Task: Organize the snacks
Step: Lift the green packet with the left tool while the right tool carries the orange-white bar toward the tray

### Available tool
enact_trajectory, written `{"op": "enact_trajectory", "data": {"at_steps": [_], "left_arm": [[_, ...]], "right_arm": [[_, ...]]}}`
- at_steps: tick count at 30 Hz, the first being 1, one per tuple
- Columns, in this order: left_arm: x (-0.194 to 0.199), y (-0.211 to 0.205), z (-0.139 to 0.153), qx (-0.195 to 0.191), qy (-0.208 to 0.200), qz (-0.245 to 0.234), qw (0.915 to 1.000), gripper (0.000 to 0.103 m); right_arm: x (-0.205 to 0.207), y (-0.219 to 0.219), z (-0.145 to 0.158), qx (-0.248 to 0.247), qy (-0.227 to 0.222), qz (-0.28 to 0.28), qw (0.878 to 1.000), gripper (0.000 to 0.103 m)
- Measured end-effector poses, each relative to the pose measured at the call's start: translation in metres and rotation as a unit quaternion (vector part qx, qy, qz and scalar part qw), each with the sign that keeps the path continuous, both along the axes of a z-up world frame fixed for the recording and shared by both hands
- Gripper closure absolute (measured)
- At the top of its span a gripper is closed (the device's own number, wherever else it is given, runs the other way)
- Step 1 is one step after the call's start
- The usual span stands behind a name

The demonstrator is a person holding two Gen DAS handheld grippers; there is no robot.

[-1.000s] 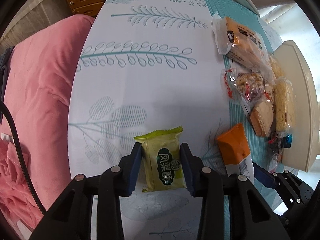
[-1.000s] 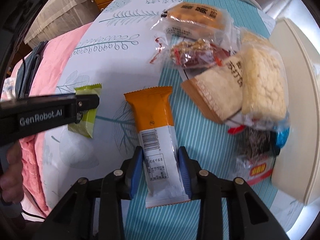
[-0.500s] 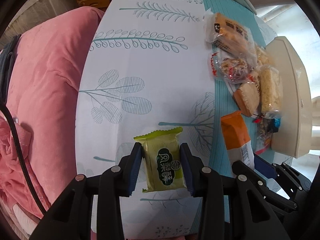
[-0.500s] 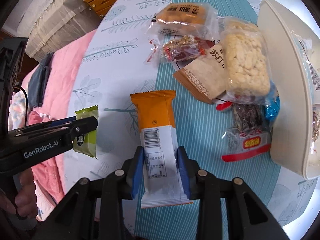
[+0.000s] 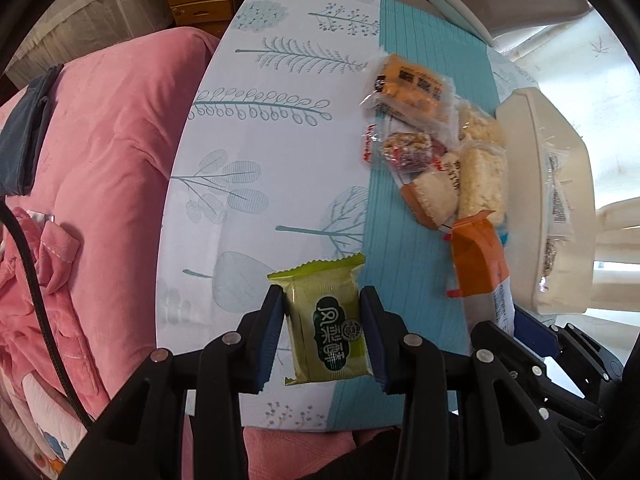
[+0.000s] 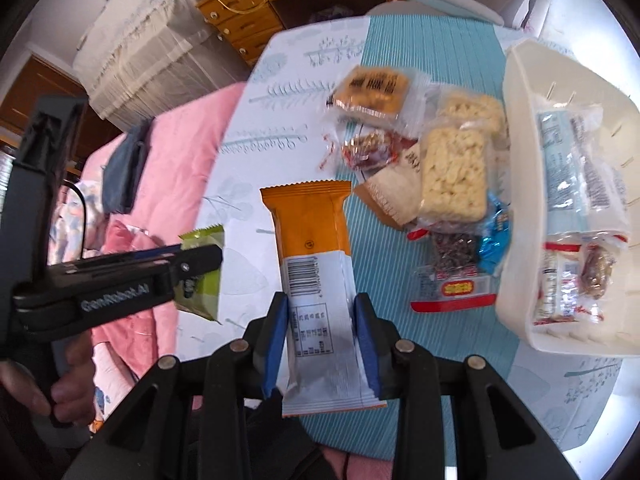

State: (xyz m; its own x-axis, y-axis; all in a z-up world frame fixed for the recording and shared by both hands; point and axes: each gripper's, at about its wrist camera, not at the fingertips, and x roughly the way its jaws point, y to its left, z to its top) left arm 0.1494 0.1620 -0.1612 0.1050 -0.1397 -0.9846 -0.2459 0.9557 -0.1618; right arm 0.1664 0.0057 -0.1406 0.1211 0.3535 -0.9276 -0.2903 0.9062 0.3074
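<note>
My left gripper point(image 5: 324, 332) is shut on a green snack packet point(image 5: 326, 322), held in the air above the table's near edge; the same packet point(image 6: 200, 268) shows at the left of the right wrist view. My right gripper point(image 6: 322, 340) is shut on a long orange and white snack bar point(image 6: 316, 264), also lifted; the bar point(image 5: 478, 268) appears at the right of the left wrist view. A heap of loose snack packets point(image 6: 440, 160) lies on the teal stripe of the tablecloth. Beside it stands a white bin point(image 6: 516, 152) with several packets inside.
The round table point(image 5: 280, 152) has a leaf-print cloth. A pink quilt point(image 5: 100, 160) lies along its left side with a dark cable point(image 5: 36, 280) across it. Wooden drawers point(image 6: 248, 12) stand beyond the far edge. A hand point(image 6: 60, 380) holds the left gripper's handle.
Both grippers have risen with their packets, so the table and the snack heap look smaller and farther below. The white bin's inside has come into the right wrist view.
</note>
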Motion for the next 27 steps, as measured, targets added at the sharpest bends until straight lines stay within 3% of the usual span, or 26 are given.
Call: {"op": "enact_trajectory", "data": {"at_steps": [12,27], "left_arm": [[-0.001,-0.061,0.066,-0.024,-0.036,0.002,0.9991,0.066],[0.014,-0.158,0.096,-0.033,-0.071,-0.032,0.9964,0.066]], "right_arm": [[0.002,-0.054,0.054,0.019,-0.050,0.001,0.999,0.069],[0.012,-0.144,0.074,0.016,-0.080,-0.025,0.996,0.069]]}}
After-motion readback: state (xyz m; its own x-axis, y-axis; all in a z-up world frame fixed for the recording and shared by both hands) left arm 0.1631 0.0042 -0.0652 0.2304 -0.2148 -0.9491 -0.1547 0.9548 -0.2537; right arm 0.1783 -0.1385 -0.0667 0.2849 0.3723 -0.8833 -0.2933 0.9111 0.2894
